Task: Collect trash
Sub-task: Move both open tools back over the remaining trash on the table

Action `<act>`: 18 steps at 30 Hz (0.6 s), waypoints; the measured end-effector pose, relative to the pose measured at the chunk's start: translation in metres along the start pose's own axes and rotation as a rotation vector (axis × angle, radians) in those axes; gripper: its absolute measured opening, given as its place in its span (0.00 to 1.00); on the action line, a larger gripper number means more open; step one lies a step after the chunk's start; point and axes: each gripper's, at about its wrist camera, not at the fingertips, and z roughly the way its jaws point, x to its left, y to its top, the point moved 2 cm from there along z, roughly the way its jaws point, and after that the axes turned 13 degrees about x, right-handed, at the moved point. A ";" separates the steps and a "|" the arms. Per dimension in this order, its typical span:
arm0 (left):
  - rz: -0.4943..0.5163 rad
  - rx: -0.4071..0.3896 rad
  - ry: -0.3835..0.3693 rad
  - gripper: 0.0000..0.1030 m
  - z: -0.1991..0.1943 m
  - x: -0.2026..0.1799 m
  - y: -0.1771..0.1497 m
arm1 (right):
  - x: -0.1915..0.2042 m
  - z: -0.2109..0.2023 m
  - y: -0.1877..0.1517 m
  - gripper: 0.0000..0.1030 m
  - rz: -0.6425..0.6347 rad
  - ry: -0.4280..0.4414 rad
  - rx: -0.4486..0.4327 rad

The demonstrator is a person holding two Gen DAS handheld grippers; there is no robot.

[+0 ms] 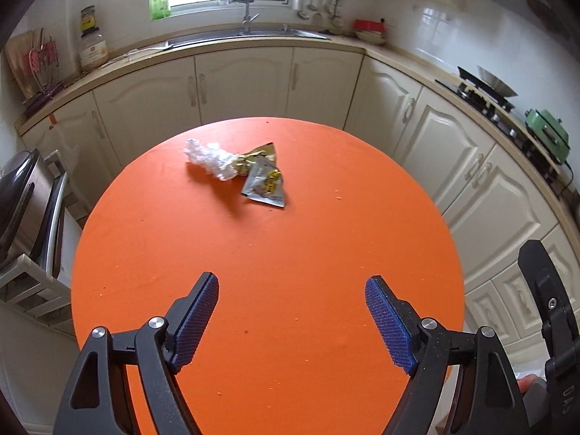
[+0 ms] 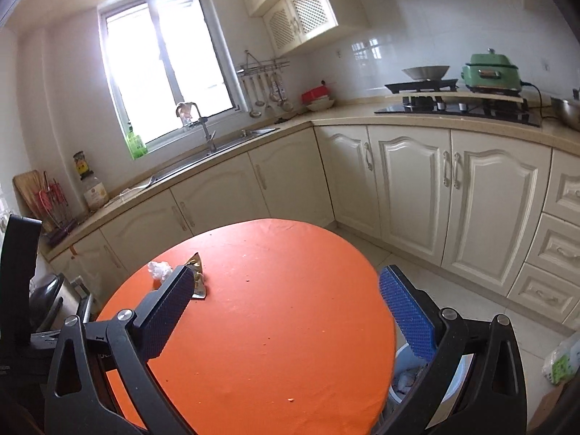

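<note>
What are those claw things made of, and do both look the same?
Both match. The left gripper and right gripper each have black, plastic-looking linkage arms with triangular cut-outs and round silver pins at the joints. Their fingers carry blue pads with a fine ribbed texture. No cables show.

Left gripper (image 1: pixel 291 291): jaws wide apart, nothing between the blue ribbed pads (image 1: pixel 198 320), pointing steeply downward. Right gripper (image 2: pixel 284 290): jaws spread fully, empty, tilted only shallowly downward. In the left wrist view, the right gripper's black frame sits at the right edge.
</note>
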 end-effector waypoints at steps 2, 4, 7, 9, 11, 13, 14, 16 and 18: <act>-0.024 -0.003 0.001 0.77 -0.005 0.015 -0.007 | 0.016 0.006 -0.003 1.00 -0.030 0.041 0.014; -0.041 -0.008 0.009 0.77 -0.010 0.030 -0.013 | 0.032 0.014 -0.004 1.00 -0.042 0.064 0.036; -0.059 -0.011 0.015 0.77 -0.012 0.047 -0.015 | 0.047 0.029 -0.006 1.00 -0.027 0.076 0.070; -0.070 -0.007 0.019 0.77 -0.011 0.061 -0.015 | 0.053 0.043 -0.006 1.00 0.001 0.094 0.117; -0.088 -0.001 0.017 0.77 -0.008 0.074 -0.015 | 0.057 0.060 -0.009 1.00 0.038 0.090 0.186; -0.108 0.008 0.016 0.77 -0.002 0.085 -0.010 | 0.061 0.076 -0.010 1.00 0.055 0.083 0.233; -0.117 0.013 0.015 0.77 -0.001 0.091 -0.011 | 0.061 0.082 -0.008 1.00 0.056 0.085 0.239; -0.132 0.022 0.012 0.77 0.004 0.103 -0.003 | 0.067 0.096 -0.005 1.00 0.045 0.055 0.257; -0.145 0.032 0.015 0.77 0.012 0.111 0.010 | 0.075 0.112 -0.001 1.00 0.010 0.007 0.279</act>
